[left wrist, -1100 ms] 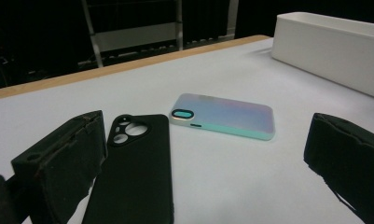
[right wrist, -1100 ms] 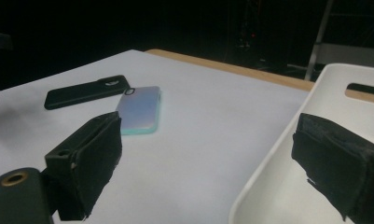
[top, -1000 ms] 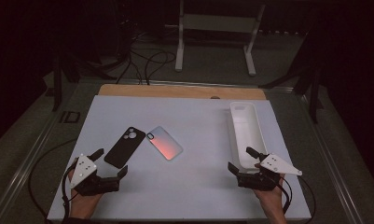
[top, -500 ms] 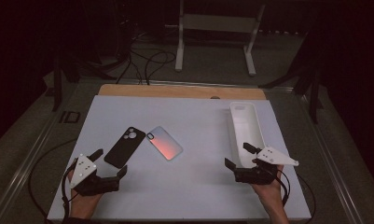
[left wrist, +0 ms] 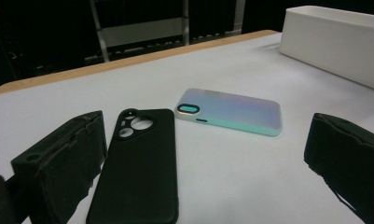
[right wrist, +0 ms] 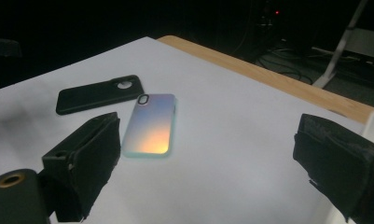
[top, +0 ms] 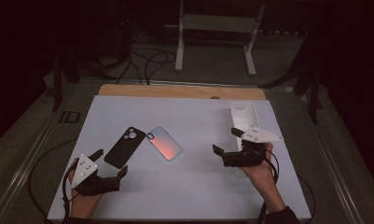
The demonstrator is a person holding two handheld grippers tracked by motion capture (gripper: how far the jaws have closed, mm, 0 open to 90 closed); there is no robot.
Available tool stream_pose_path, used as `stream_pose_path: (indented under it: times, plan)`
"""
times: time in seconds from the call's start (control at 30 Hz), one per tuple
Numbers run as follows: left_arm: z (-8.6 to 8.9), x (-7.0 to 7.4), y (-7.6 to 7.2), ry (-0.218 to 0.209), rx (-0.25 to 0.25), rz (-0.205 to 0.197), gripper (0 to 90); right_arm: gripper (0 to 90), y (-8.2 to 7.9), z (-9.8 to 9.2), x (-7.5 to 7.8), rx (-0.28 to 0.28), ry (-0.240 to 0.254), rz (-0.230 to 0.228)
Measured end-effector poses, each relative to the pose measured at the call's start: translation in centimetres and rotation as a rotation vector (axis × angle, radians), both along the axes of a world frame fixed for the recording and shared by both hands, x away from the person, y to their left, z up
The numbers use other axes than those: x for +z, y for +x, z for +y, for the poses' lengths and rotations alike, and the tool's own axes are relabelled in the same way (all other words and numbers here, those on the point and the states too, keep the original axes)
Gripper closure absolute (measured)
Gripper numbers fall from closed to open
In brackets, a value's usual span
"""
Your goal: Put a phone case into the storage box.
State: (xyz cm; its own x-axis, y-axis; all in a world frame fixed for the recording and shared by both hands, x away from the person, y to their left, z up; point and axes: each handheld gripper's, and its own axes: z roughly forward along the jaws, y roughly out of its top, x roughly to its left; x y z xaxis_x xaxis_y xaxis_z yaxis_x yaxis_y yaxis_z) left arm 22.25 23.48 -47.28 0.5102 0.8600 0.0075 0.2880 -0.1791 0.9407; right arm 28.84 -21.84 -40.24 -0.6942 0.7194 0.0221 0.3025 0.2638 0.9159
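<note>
Left gripper [top: 111, 165] resting spread near the table's [top: 194, 116] front, right gripper [top: 227, 142] hovering spread and empty, iridescent phone case [top: 164, 142] lying flat mid-table, touching black phone case [top: 125, 146], white tray [top: 243, 114] sitting far right.

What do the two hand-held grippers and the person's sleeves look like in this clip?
Both the left hand-held gripper and the right hand-held gripper have black bodies with two blocky, rough-edged black jaws. Each carries a grey three-cornered plate with small dark dots on top and trails a thin black cable. A dark sleeve shows at the right wrist.
</note>
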Motion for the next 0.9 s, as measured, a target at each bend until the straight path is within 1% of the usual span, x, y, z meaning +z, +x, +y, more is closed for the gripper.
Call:
stream_pose_path:
  times: [0.03, 0.1, 0.13, 0.4, 0.43, 0.47, 0.57, 0.6, 0.63, 0.77, 0.8, 0.83, 0.9]
  plan:
    - [0.0, 0.0, 0.0, -0.003, 0.000, 0.000, 0.0, 7.5, 0.2, 0.3, 0.2, 0.001, -0.008, 0.007]
    - [0.0, 0.0, 0.0, -0.002, 0.001, -0.001, 0.0, 7.5, 0.6, 0.7, 0.6, 0.010, -0.014, 0.004]
    - [0.0, 0.0, 0.0, -0.002, 0.001, -0.001, 0.0, 7.5, 0.8, 1.0, 0.7, 0.010, -0.015, 0.012]
    - [0.0, -0.1, 0.0, 0.002, -0.002, -0.002, 0.0, 7.5, 2.2, 3.4, 1.4, 0.039, -0.077, 0.030]
    - [0.0, -0.1, 0.0, 0.002, -0.002, -0.002, 0.0, 7.5, 2.2, 3.4, 1.4, 0.039, -0.077, 0.030]
    - [0.0, -0.1, 0.0, 0.002, -0.002, -0.002, 0.0, 7.5, 2.3, 3.8, 1.5, 0.045, -0.082, 0.030]
    - [0.0, -0.1, 0.0, 0.000, -0.002, -0.002, 0.0, 7.5, 2.3, 3.8, 1.5, 0.045, -0.082, 0.030]
    - [0.0, -0.1, 0.0, 0.000, -0.002, -0.002, 0.0, 7.5, 2.8, 5.2, 1.7, 0.065, -0.102, 0.030]
    - [-0.1, 0.0, -0.1, 0.002, -0.004, 0.000, 0.0, 7.5, 3.2, 6.0, 1.8, 0.071, -0.114, 0.041]
    - [-0.1, 0.0, -0.1, 0.001, -0.006, -0.001, 0.0, 7.6, 3.8, 7.1, 1.7, 0.076, -0.139, 0.060]
    - [-0.1, 0.0, 0.0, 0.002, -0.005, 0.001, 0.0, 7.6, 4.2, 7.8, 1.5, 0.079, -0.163, 0.070]
    - [-0.1, 0.0, 0.0, 0.001, -0.006, 0.001, 0.0, 7.6, 4.3, 8.0, 1.5, 0.080, -0.169, 0.068]
    - [-0.1, 0.0, 0.0, 0.002, -0.005, 0.000, 0.0, 7.6, 4.7, 8.8, 1.3, 0.083, -0.187, 0.083]
